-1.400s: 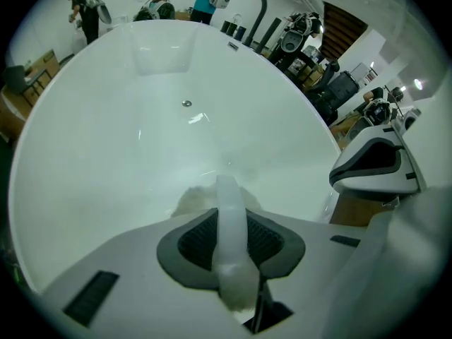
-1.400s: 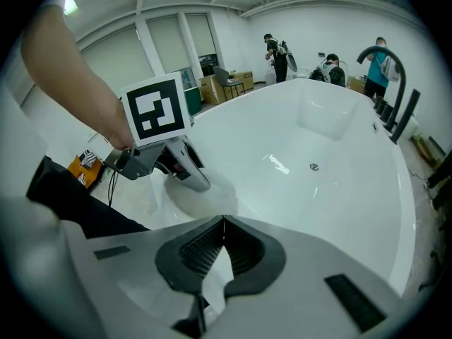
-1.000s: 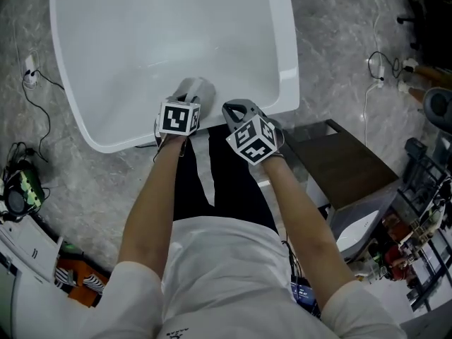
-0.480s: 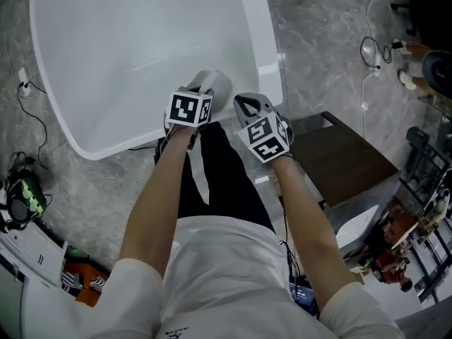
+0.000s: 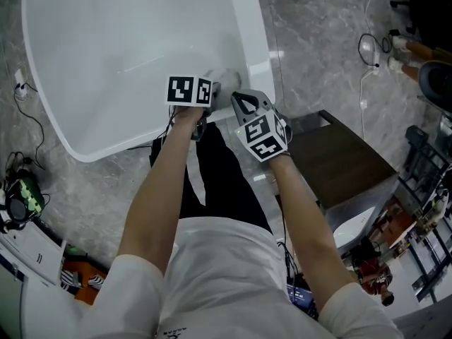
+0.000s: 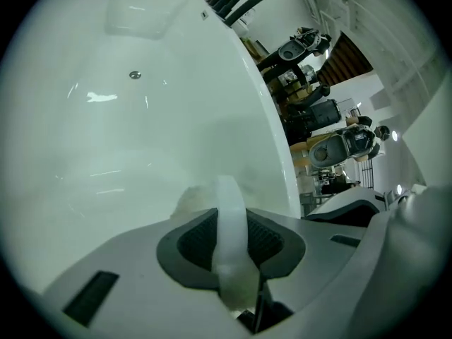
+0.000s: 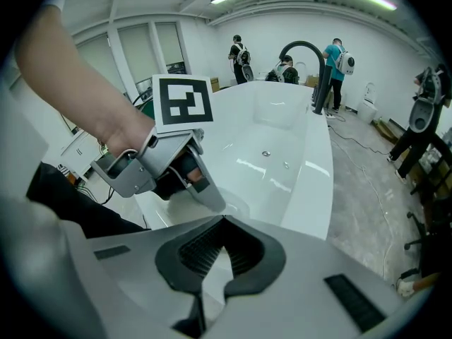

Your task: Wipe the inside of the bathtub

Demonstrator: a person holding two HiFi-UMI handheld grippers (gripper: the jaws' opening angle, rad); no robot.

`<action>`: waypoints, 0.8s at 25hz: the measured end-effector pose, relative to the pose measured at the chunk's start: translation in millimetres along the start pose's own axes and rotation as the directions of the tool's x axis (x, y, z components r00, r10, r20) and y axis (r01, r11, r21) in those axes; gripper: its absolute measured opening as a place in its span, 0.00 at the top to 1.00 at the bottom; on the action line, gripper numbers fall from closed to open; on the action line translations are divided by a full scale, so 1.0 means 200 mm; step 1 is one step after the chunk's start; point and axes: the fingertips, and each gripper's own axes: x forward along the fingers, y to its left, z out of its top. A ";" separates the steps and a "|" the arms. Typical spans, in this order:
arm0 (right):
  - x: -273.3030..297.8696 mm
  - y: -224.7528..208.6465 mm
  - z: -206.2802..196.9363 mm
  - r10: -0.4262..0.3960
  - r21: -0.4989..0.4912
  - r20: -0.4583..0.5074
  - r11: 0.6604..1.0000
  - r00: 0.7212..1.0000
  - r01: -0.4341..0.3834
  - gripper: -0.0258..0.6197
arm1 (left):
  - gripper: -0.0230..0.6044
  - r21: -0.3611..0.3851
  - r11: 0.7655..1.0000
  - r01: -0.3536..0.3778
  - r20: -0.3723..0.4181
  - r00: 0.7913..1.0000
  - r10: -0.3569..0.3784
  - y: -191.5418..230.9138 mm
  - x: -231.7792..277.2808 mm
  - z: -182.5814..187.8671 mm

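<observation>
At the near end of the bathtub (image 5: pixel 258 41), just inside its right rim:

- Left tool (image 5: pixel 214 85): jaws clamped on a white cloth (image 5: pixel 227 77). In the left gripper view a strip of it stands pinched between the dark pads, and a crumpled wad shows past the tips. The wad lies against the white inner wall or just off it; contact cannot be told.
- Right tool (image 5: pixel 238 103): jaws brought together, nothing between them. It hangs just beside the left tool, by the tub's near right corner, and seems to be over the rim. Its own view looks down the length of the tub with the left tool ahead and to the left.
- Tub: white and glossy, with no dirt or streaks that can be made out. A small round fitting (image 6: pixel 135 75) sits well away toward the far end, apart from both tools.
- Around: grey marbled floor (image 5: pixel 318 48), with cables along the tub's left side.

Step in hand, as judged: wiping the near end wall by the right corner, a local patch. Most of the inside lies beyond the cloth.

Next move likely calls for:
- the wad pressed flat to the curve;
- a sweep along the wall or down toward the basin floor;
- a firm grip, since only a narrow strip is pinched;
- the right tool staying clear of the stroke.
</observation>
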 end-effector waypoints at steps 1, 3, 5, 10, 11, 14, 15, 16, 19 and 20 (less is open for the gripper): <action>0.01 -0.01 0.00 0.001 -0.004 0.000 1.000 1.000 -0.001 0.93 | 0.80 -0.003 1.000 -0.007 -0.002 1.000 0.007 0.01 0.01 0.01; 0.03 -0.01 0.00 0.004 -0.011 -0.005 1.000 1.000 -0.004 0.93 | 0.80 0.002 1.000 -0.027 -0.003 1.000 0.027 0.04 0.04 0.02; 0.05 -0.01 0.00 0.007 -0.019 -0.016 1.000 1.000 -0.007 0.93 | 0.80 0.011 0.999 -0.046 -0.005 0.999 0.046 0.07 0.06 0.02; 0.12 -0.01 -0.01 0.021 -0.061 -0.036 0.998 0.999 -0.024 0.93 | 0.80 0.020 0.997 -0.073 -0.014 0.997 0.073 0.17 0.11 0.05; 0.13 0.00 -0.01 0.026 -0.069 -0.038 0.997 0.999 -0.028 0.93 | 0.80 0.028 0.996 -0.080 -0.019 0.997 0.080 0.18 0.12 0.05; 0.15 0.00 0.00 0.030 -0.073 -0.034 0.997 0.999 -0.033 0.93 | 0.80 0.040 0.995 -0.088 -0.026 0.996 0.089 0.23 0.16 0.07; 0.16 0.01 0.00 0.031 -0.073 -0.033 0.997 0.999 -0.033 0.93 | 0.80 0.043 0.995 -0.090 -0.029 0.995 0.091 0.25 0.17 0.08; 0.17 0.01 0.00 0.033 -0.073 -0.033 0.997 0.999 -0.035 0.93 | 0.80 0.047 0.995 -0.091 -0.032 0.995 0.093 0.26 0.18 0.08; 0.18 0.03 0.00 0.041 -0.081 -0.034 0.996 0.999 -0.043 0.93 | 0.80 0.058 0.993 -0.098 -0.044 0.994 0.101 0.29 0.19 0.09; 0.18 0.04 0.00 0.041 -0.083 -0.033 0.996 0.999 -0.044 0.93 | 0.80 0.062 0.993 -0.101 -0.047 0.993 0.104 0.30 0.20 0.09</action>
